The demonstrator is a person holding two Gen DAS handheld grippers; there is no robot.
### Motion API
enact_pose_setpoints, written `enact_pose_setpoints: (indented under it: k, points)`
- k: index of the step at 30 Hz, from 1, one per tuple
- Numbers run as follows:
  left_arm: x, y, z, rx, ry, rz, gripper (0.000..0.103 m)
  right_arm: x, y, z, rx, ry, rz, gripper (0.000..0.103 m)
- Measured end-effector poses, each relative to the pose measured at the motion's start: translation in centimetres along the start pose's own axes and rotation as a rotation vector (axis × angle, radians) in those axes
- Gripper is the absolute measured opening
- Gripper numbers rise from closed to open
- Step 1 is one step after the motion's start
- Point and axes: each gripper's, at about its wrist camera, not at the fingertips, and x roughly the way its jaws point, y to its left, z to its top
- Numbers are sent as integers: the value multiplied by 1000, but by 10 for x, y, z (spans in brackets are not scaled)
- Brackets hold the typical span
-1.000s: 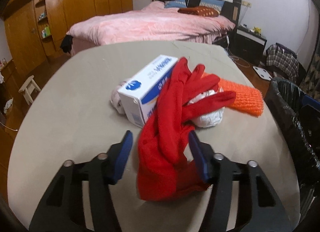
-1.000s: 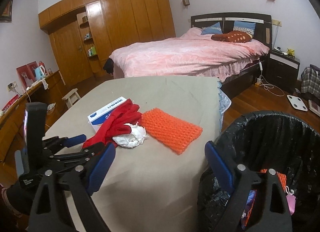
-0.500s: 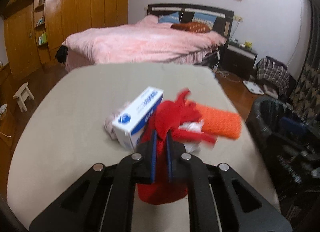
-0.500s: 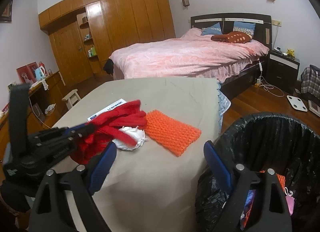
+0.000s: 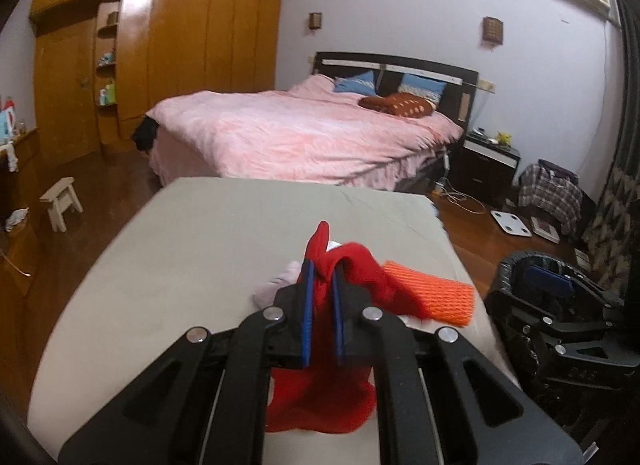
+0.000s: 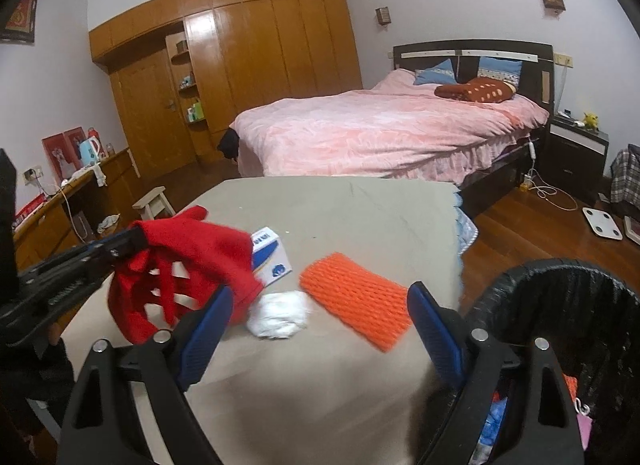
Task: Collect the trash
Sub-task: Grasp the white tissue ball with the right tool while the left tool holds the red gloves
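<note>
Transfer step, read from left to right. We hold the red glove (image 6: pixel 188 261) in the left gripper (image 5: pixel 320 305), whose blue pads are pinched tight on the fabric; the glove hangs clear of the grey table (image 6: pixel 360 217), its fingers dangling below the jaws (the cuff droops toward the camera in the left wrist view). Beneath and beside it, on the table, we see the blue-and-white box (image 6: pixel 272 257), then the crumpled white wad (image 6: pixel 278 317), then the orange mesh pad (image 6: pixel 356 301) lying flat. Farther right, the right gripper (image 6: pixel 320 329) stands spread wide and pinches nothing; it hovers over the table's near edge. At far right sits the black-lined trash bin (image 6: pixel 580 305), close against the table, with some coloured scraps already inside. We judge the next move to be a carry across to the bin's mouth, over the wad and mesh pad, then a release above the liner. The glove looks soft, limp and knitted, so it may snag on a pad.
</note>
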Motion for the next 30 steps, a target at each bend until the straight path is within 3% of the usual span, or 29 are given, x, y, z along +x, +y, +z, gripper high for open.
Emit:
enact_pose_setpoints:
  k: [16,24,27,30]
  points:
    - [5,75,-12,-80,26,141,8,81,36,-11,-18,110,-17,83]
    - [15,81,-20,-85,49,136,8,104,41,-21,-28,198,-47,79]
    - [17,81,-20,-85,53,132,8,112,39,-25,-25,242,-41,70]
    - [16,81,-21,-84,53,130,8,116,41,-28,-32,269,-28,54]
